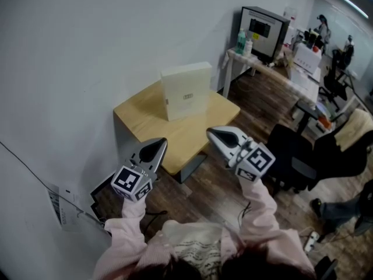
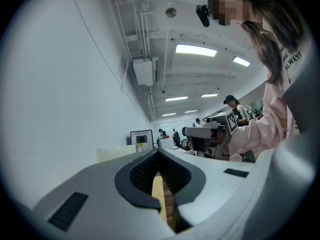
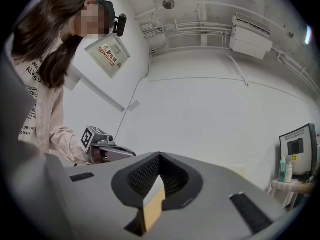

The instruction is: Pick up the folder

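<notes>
The left claw [image 1: 159, 143] is closed. In the left gripper view its two ribbed pads meet at the tip with nothing between them, and only a strip of wood shows through the gap below. The right claw [image 1: 211, 131] is closed too and just as empty, its pads pressed together in the right gripper view. Each claw is carried by a hand in a pale pink sleeve [image 1: 261, 206], and both point roughly level, side by side but apart.

In the head view the tip of the left claw lies over the near left edge of the surface [image 1: 140, 114]. The tip of the right claw lies over the near right edge. Neither touches the wood.

The folder [image 1: 186, 90] is a thick cream-white one. It stands upright on the far side of the surface, close by the white wall [image 1: 87, 45] and well apart from both claws. Whether it touches the wall cannot be told. Nothing else stands on the surface.

Beyond the right corner, on the dark plank floor [image 1: 256, 107], is a white desk [image 1: 245, 57] with a monitor [image 1: 263, 27] and two bottles [image 1: 242, 41]. A black office chair [image 1: 291, 153] stands just to the right of the right claw.
</notes>
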`<move>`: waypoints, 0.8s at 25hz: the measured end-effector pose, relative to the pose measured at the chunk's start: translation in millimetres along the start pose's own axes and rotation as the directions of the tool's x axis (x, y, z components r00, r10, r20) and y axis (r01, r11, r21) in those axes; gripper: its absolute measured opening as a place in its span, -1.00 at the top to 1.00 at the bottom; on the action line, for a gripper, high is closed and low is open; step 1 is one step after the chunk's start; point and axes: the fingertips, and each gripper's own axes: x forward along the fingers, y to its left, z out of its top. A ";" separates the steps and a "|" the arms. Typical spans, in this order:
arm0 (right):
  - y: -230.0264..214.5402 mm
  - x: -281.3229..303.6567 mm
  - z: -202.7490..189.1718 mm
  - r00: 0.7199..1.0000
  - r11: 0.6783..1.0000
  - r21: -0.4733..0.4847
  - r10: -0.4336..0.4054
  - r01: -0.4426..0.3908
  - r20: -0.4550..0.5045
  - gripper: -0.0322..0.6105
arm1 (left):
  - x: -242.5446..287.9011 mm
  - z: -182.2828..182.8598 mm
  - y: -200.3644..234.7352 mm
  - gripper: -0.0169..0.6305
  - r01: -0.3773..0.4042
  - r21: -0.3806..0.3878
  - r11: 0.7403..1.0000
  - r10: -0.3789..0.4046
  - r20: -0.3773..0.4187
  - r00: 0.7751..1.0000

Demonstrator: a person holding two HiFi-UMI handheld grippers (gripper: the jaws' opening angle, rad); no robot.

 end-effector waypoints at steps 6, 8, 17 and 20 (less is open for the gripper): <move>-15.3 -5.9 -5.4 1.000 1.000 0.013 0.015 -0.015 -0.001 0.88 | 13.3 -3.5 -2.9 0.96 -0.027 -0.015 1.000 0.027 0.001 1.000; -18.7 -6.6 -7.4 1.000 1.000 0.022 0.018 -0.018 -0.003 0.88 | 14.9 -5.2 -3.5 0.96 -0.042 -0.032 0.999 0.043 0.003 0.999; -43.8 3.1 -17.6 1.000 0.999 0.046 0.028 -0.028 -0.003 0.88 | 36.8 -15.4 9.1 0.96 -0.056 -0.040 0.998 0.056 -0.018 0.998; -58.8 11.9 -24.6 1.000 0.998 0.053 0.026 -0.026 -0.010 0.88 | 48.5 -21.0 20.1 0.96 -0.058 -0.048 0.997 0.057 -0.025 0.998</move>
